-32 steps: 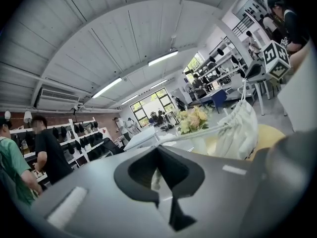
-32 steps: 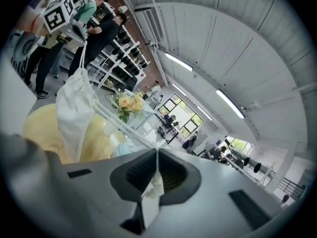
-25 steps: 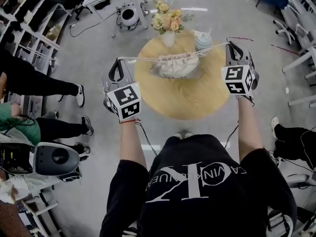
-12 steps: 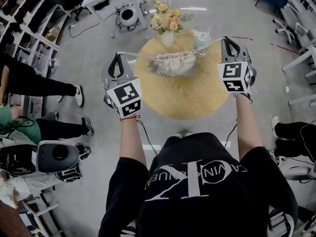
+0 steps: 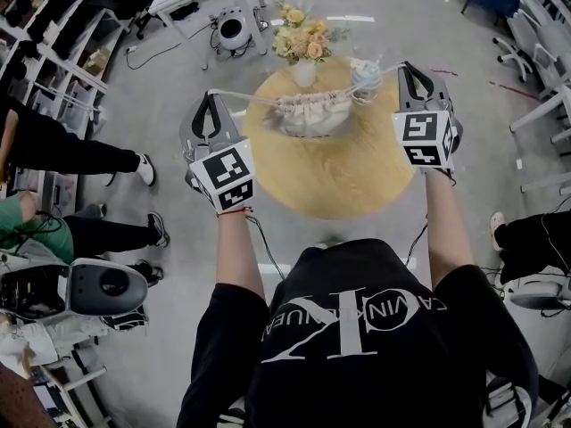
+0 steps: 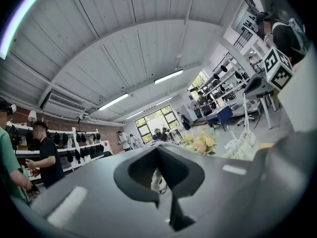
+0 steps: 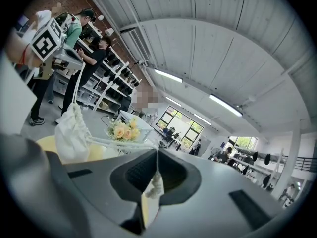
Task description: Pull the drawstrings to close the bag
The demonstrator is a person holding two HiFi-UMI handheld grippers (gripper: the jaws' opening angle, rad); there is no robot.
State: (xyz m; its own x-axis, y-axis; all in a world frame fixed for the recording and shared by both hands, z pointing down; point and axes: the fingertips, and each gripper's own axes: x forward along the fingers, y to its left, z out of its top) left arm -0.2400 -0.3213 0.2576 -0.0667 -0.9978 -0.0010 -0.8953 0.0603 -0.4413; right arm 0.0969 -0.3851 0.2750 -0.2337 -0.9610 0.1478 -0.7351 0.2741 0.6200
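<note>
Lighting: bright, even, indoor.
Source: ceiling strip lights (image 6: 168,76) high above the round surface (image 5: 339,172); windows (image 7: 183,128) far beyond it add daylight.
Glare: a white streak on the floor (image 5: 352,16) just beyond the surface.
Shadows: soft and weak around the surface.
Focus: head view sharp. The bodies of the left tool (image 6: 157,148) and right tool (image 7: 157,151) are blurred, being close to the lens.
Distortion: strong fisheye. Both gripper views have black corners, and straight lines bow outward away from the surface.

Head view: steeply down over round table (image 5: 339,181). Gripper views: low, level, behind jaws, facing each other. All share bag (image 5: 312,114).
</note>
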